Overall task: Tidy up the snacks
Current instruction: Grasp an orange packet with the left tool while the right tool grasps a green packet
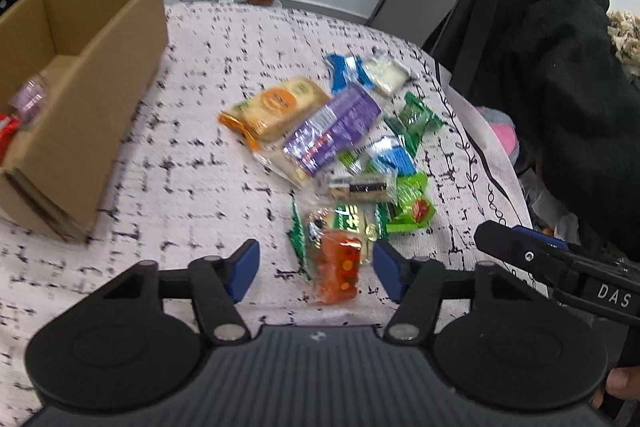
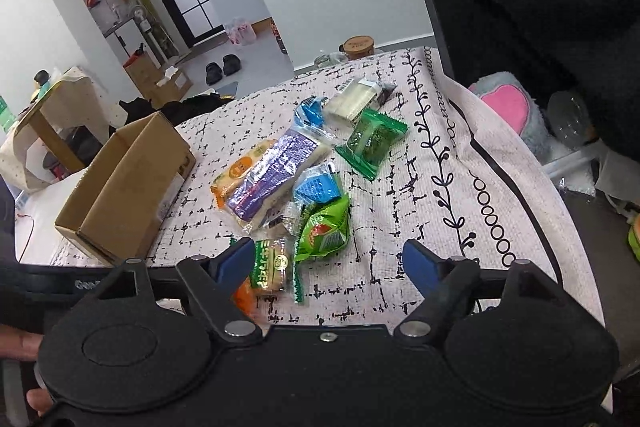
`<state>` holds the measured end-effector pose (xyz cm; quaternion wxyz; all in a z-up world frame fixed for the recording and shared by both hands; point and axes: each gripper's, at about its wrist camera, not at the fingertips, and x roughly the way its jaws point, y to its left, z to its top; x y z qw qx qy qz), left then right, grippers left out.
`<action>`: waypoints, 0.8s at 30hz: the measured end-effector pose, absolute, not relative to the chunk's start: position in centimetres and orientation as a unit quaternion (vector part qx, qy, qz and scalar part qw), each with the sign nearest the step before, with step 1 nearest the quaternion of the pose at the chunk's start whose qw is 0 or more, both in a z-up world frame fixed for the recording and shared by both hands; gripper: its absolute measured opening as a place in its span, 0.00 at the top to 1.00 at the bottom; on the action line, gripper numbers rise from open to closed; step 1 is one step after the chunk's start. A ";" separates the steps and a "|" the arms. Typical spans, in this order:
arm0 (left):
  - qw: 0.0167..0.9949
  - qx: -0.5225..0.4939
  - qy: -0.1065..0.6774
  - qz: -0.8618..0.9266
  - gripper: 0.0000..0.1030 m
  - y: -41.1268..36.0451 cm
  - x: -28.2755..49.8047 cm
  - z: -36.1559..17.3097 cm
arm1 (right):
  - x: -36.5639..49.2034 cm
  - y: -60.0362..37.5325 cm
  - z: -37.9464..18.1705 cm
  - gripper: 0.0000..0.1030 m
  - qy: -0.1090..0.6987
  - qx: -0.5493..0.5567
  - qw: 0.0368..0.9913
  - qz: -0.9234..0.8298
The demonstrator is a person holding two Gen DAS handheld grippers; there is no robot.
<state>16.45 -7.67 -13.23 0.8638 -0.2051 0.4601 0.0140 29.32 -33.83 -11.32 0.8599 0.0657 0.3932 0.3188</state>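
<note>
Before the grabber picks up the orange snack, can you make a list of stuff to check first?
1. Left hand-held gripper open wide enough: ok, both blue fingers stand apart.
2. Orange snack packet lined up between the fingers: ok, it lies in the gap.
3. Fingers touching the packet: cannot tell, the picture is blurry there.
4. Green-and-gold packet out of the way: not ok, it touches the orange one and could get pinched too.
5. Cardboard box ready to take snacks: ok, its top is open and room shows inside.
6. Right hand-held gripper clear: ok, open and holding nothing.
</note>
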 end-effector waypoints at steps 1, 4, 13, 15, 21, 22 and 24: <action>0.862 -0.205 0.463 0.014 0.46 -7.9 16.6 -13.5 | 29.5 -33.8 -11.5 0.28 0.395 0.067 0.859 0.318; 0.858 -0.210 0.468 0.009 0.52 -8.5 17.1 -14.2 | 30.0 -33.4 -12.1 0.34 0.401 0.070 0.856 0.320; 0.852 -0.213 0.479 0.007 0.81 -9.1 17.9 -15.9 | 31.1 -32.4 -13.1 0.42 0.410 0.076 0.847 0.330; 0.853 -0.213 0.477 0.009 0.82 -8.9 17.9 -15.7 | 31.5 -32.0 -13.4 0.42 0.411 0.075 0.846 0.331; 0.857 -0.211 0.469 0.012 0.82 -8.2 17.9 -15.0 | 32.5 -31.0 -13.9 0.43 0.413 0.062 0.846 0.332; 0.858 -0.210 0.468 0.013 0.82 -8.0 17.9 -15.0 | 32.6 -30.6 -13.9 0.43 0.411 0.059 0.846 0.333; 0.859 -0.208 0.467 0.015 0.82 -7.8 17.9 -14.8 | 32.7 -30.5 -13.9 0.44 0.410 0.056 0.847 0.334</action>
